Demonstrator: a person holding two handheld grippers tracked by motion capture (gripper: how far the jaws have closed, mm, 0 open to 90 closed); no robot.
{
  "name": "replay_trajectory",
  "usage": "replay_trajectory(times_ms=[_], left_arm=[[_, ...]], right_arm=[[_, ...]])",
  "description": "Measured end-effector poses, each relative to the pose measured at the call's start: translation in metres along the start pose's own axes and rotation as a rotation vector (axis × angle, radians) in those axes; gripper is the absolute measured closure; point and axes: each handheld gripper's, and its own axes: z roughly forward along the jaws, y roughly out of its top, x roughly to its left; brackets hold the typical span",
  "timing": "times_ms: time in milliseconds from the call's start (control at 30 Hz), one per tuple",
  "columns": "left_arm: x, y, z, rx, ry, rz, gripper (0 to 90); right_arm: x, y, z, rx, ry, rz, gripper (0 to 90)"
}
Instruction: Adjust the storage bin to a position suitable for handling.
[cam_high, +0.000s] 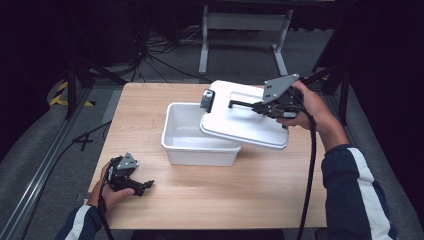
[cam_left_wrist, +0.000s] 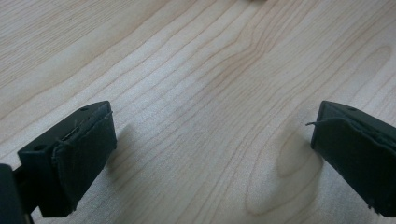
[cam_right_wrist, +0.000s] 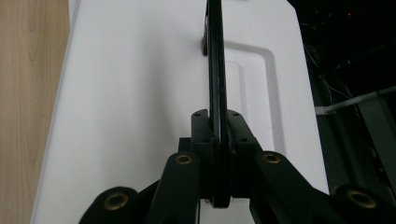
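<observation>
A white plastic tub (cam_high: 192, 137) stands in the middle of the wooden table (cam_high: 150, 100). Its white lid (cam_high: 250, 117) hangs tilted over the tub's right side, with a grey latch (cam_high: 207, 99) at its far left end. My right gripper (cam_high: 260, 107) is shut on the lid's black handle (cam_high: 242, 104); in the right gripper view the jaws clamp that thin handle (cam_right_wrist: 216, 70) above the lid (cam_right_wrist: 140, 93). My left gripper (cam_high: 145, 186) rests open at the table's front left. Its pads (cam_left_wrist: 86, 154) stand wide apart over bare wood (cam_left_wrist: 210, 93).
The tub looks empty inside. Bare wood lies in front of the tub and to its left. Beyond the far edge are a white frame (cam_high: 245, 30), cables on the grey floor (cam_high: 160, 55) and black stands at both sides.
</observation>
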Motion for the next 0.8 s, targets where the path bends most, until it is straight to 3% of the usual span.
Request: replay_trajectory(times_ms=[467,800], left_arm=[[0.0,0.0,0.0,0.005,-0.005,0.004,0.4],[0.001,0.0,0.0,0.004,-0.005,0.004,0.4]], right_arm=[[-0.005,-0.061,-0.032,0.015,-0.059,0.094,84.7],[-0.005,-0.098,-0.046,0.026,-0.088,0.156,84.8]])
